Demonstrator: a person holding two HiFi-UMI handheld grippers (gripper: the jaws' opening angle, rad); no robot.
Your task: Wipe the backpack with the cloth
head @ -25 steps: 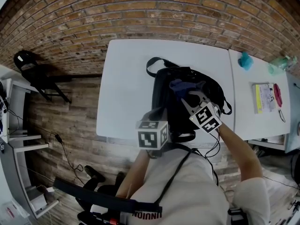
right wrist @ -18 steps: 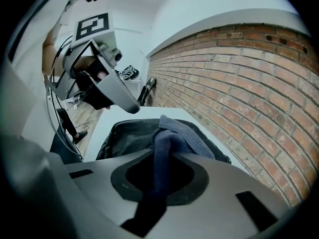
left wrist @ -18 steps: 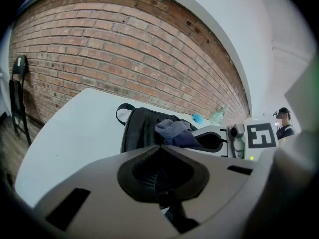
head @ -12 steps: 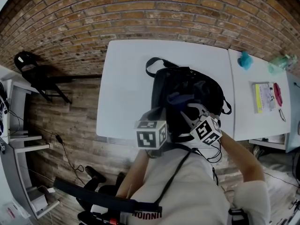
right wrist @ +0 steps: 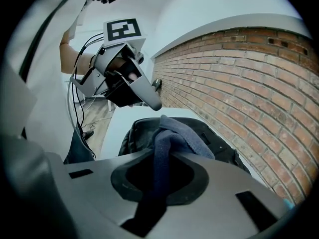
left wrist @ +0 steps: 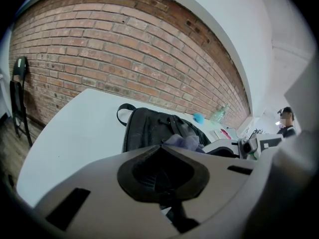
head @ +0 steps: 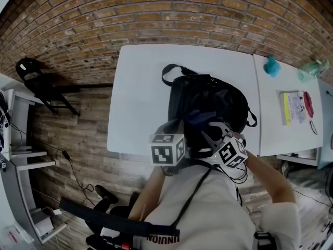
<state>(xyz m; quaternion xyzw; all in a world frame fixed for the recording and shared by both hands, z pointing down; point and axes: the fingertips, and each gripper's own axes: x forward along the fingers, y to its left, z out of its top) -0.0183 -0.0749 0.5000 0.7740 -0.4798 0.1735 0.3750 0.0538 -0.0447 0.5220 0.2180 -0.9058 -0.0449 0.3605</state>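
Observation:
A black backpack (head: 208, 100) lies on the white table (head: 140, 98), its carry loop pointing away from me. My right gripper (head: 209, 128) is shut on a blue cloth (head: 199, 117), which rests on the near half of the backpack. In the right gripper view the cloth (right wrist: 182, 136) runs out between the jaws of the right gripper (right wrist: 162, 151) and drapes over the backpack (right wrist: 137, 138). My left gripper (head: 179, 128) hovers at the backpack's near left corner. Its jaws look shut with nothing in them, as the left gripper (right wrist: 153, 102) also shows from the side. The left gripper view shows the backpack (left wrist: 149, 131) and cloth (left wrist: 183, 142).
A second white table (head: 276, 134) adjoins on the right with a teal object (head: 271, 66), a bottle (head: 312, 69) and a booklet (head: 294, 108). A brick wall (head: 171, 14) runs behind. A black chair (head: 36, 77) stands at the left. A person (left wrist: 285, 123) is far off.
My right gripper has dragged the cloth across the backpack toward me, from its middle to its near part. The left gripper has stayed in place.

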